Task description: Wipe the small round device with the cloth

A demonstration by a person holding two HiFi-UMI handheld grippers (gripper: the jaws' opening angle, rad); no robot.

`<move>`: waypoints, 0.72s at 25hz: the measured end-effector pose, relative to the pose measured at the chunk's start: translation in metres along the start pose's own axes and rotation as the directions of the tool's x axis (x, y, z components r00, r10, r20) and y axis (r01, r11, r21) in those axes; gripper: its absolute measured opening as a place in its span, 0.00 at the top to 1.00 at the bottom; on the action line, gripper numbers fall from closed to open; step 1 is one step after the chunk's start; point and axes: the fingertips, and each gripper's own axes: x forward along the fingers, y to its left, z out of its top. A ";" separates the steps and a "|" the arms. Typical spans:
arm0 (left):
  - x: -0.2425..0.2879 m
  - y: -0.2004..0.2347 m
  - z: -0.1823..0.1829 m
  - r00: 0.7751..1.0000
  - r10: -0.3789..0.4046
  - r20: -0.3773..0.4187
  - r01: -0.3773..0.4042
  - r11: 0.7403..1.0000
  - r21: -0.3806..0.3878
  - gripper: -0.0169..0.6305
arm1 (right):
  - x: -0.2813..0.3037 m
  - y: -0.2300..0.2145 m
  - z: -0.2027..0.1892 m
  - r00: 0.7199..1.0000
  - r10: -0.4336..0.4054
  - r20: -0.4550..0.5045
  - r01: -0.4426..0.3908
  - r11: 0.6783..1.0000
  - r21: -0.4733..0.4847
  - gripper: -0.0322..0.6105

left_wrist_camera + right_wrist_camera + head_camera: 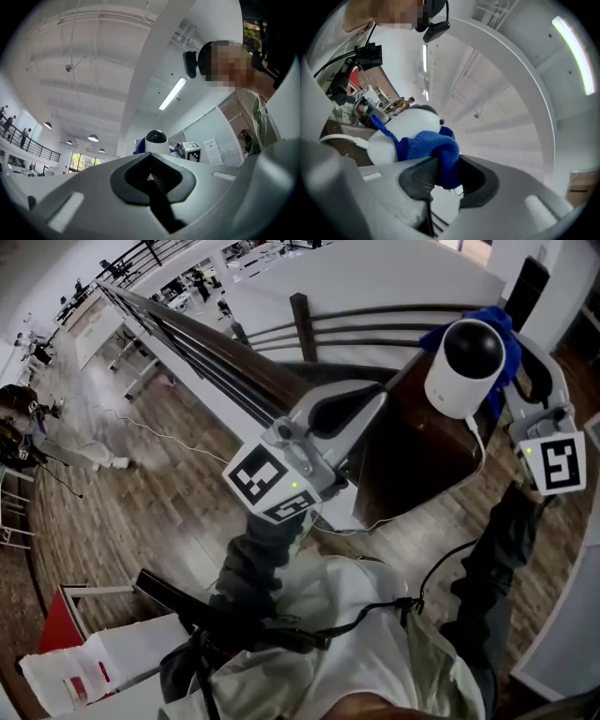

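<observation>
On a dark brown table top (424, 460) stands the small round device (466, 367), a white rounded body with a glossy black dome at its top; every place below is given from this device. In the head view it sits in the upper right of the frame, with the person's light jacket and dark sleeves filling the bottom. The blue cloth (489, 321) is bunched against the far upper side of the device and touches the white body. The right gripper (514, 351) reaches in from the device's right, and its square-marker cube shows lower on that side. In the right gripper view the tongs (440, 174) are pinched tight on a thick fold of the cloth (436, 150), which spreads forward onto the device (401, 131) straight ahead of the jaws. A thin white cable (342, 138) curves away from the base of the device. The left gripper (378, 396) comes in from the device's lower left, with its tips near the device but apart from it. In the left gripper view its tongs (152, 171) are drawn together with nothing between them, and the device (156, 140) stands upright beyond them, with a bit of blue cloth (138, 149) peeking out at its left side. Pale wood flooring (141, 512) lies well to the left of the device.
</observation>
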 end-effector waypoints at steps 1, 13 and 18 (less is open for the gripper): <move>0.001 0.000 -0.002 1.000 0.002 0.002 -0.002 1.000 -0.007 0.97 | 0.002 -0.006 0.007 0.999 -0.014 0.031 0.014 1.000 -0.002 0.78; -0.002 0.019 -0.009 0.999 0.048 0.025 -0.046 0.996 -0.076 0.97 | -0.037 -0.007 0.047 0.984 -0.145 0.103 0.147 0.989 -0.005 0.78; -0.007 0.033 -0.027 0.999 0.042 0.006 -0.040 0.992 -0.122 0.97 | -0.048 0.023 0.046 0.992 -0.123 -0.032 0.115 0.975 -0.188 0.78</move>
